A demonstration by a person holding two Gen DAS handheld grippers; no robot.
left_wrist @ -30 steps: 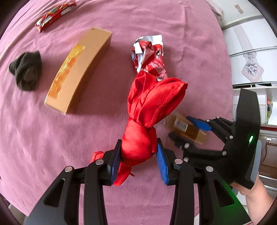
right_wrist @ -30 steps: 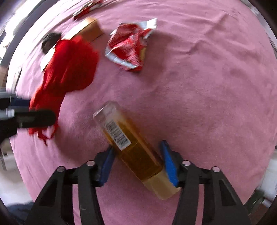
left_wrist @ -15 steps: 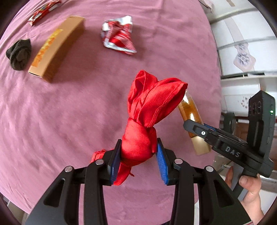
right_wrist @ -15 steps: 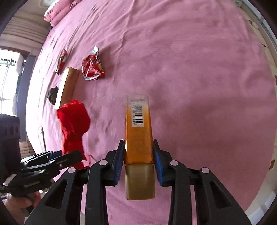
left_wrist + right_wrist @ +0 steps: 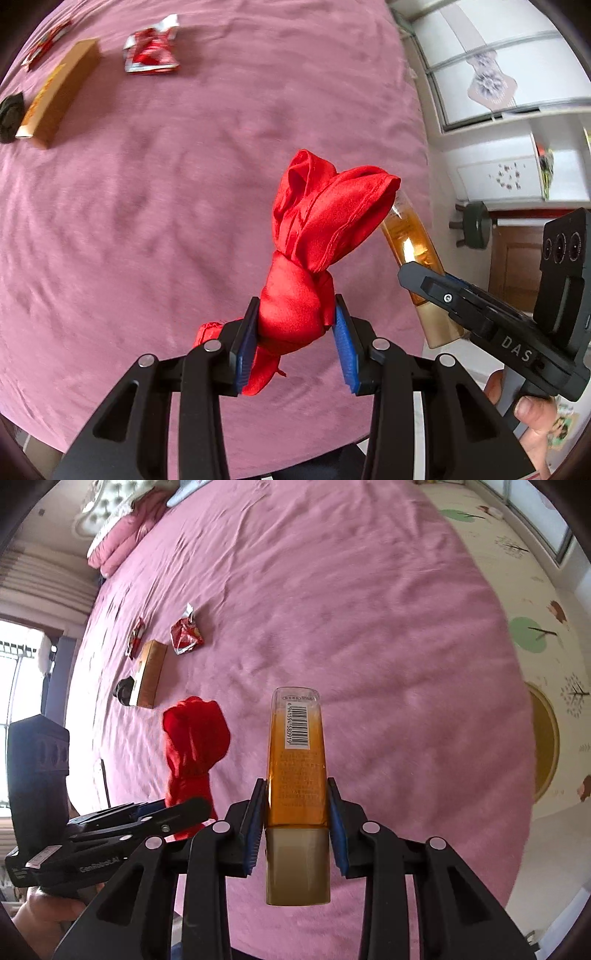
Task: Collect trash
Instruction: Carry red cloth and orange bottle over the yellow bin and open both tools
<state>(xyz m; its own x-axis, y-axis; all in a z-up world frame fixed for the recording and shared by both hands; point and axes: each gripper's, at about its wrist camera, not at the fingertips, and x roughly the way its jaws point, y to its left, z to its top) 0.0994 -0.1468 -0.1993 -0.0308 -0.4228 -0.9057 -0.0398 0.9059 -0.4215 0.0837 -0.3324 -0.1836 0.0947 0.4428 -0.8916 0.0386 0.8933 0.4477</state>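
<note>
My left gripper (image 5: 295, 332) is shut on a knotted red cloth (image 5: 317, 229), which it holds up above the pink bedspread (image 5: 129, 229). An amber bottle (image 5: 297, 760) with a beige cap and a barcode label is clamped in my right gripper (image 5: 297, 812), base pointing away. In the left wrist view, the bottle (image 5: 410, 236) and the right gripper (image 5: 424, 277) show at the right, partly behind the cloth. In the right wrist view, the cloth (image 5: 195, 738) and the left gripper (image 5: 173, 808) sit at the lower left. Both grippers hang near the bed's edge.
On the far bedspread lie a crumpled red-and-silver wrapper (image 5: 151, 55), a long tan box (image 5: 59, 96), a dark balled sock (image 5: 9, 116) and a second red wrapper (image 5: 44, 44). Pink pillows (image 5: 118, 542) lie at the head. White cabinets (image 5: 498, 92) and a patterned floor mat (image 5: 535, 627) flank the bed.
My right gripper closed on the amber bottle, lifted it off the bedspread and rolled it upright. Both grippers drew back from the wrapper and box, with the cloth staying in the left.
</note>
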